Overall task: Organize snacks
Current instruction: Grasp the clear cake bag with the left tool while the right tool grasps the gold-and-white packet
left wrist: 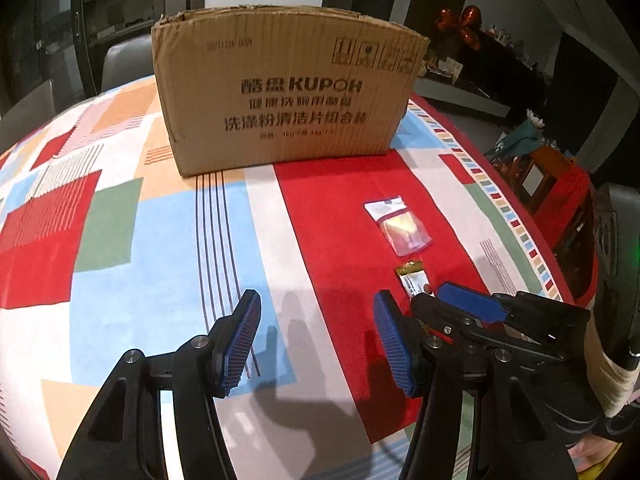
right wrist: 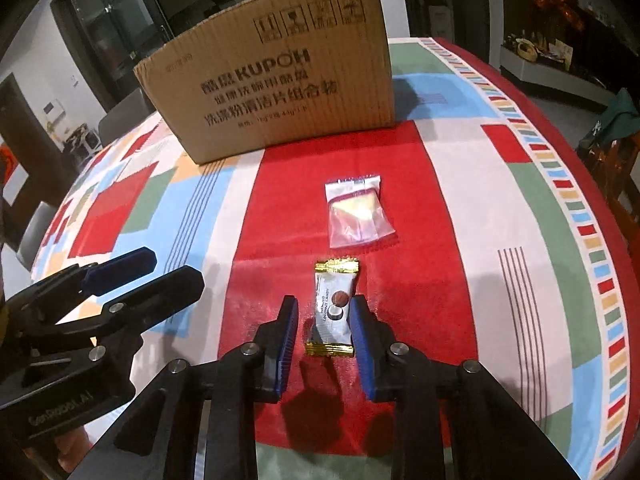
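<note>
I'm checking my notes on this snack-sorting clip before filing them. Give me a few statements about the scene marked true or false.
1. The right tool straddles the gold-ended candy. True.
2. The left tool holds a snack. False: nothing is between its fingers; it is open over the tablecloth.
3. The clear packet lies between the candy and the box. True.
4. The candy is inside the box. False: it lies on the cloth's red stripe, in front of the box.
5. The box lies flat on its side with snacks spilling out. False: it stands upright; no snacks show at it.
</note>
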The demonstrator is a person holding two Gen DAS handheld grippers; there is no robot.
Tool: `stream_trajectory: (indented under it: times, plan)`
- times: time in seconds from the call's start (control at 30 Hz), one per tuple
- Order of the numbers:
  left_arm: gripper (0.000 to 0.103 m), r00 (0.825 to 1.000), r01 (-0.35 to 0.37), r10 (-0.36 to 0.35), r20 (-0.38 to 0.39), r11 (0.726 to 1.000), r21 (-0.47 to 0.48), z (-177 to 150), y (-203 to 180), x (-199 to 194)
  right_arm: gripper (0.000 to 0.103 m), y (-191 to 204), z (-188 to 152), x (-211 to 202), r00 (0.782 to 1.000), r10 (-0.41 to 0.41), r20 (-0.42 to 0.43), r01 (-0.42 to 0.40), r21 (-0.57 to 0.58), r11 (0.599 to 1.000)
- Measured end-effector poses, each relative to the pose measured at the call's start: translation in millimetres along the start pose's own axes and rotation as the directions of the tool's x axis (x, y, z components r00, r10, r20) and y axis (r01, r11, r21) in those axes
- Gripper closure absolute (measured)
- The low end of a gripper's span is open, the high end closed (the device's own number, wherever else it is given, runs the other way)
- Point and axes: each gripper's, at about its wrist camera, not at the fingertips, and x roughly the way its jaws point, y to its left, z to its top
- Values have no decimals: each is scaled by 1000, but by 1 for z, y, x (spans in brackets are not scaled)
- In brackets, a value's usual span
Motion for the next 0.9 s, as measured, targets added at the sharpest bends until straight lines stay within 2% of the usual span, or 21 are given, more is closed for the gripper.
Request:
stream_trajectory:
  times: [0.1,0.33,0.6,0.9]
  plan:
    - [46,1000,1,-1,-9,1000,-6,0,1,4,75,1,0,6,1000,-11,-11,11,-6,1000]
    - [46,1000,0,0,-22,1000,-12,1,2,7,83,5,0,10,999,-47,15,47,-57,997]
    - [46,1000,8,-8,-16,1000,-5,9,-6,9,83,-5,3,-7,998,-15,66,16,-13,1000]
    - [46,998,66,-66,-19,998,-26,31,-27,28,83,-37,18,-22,988,-76,136,69,57,996]
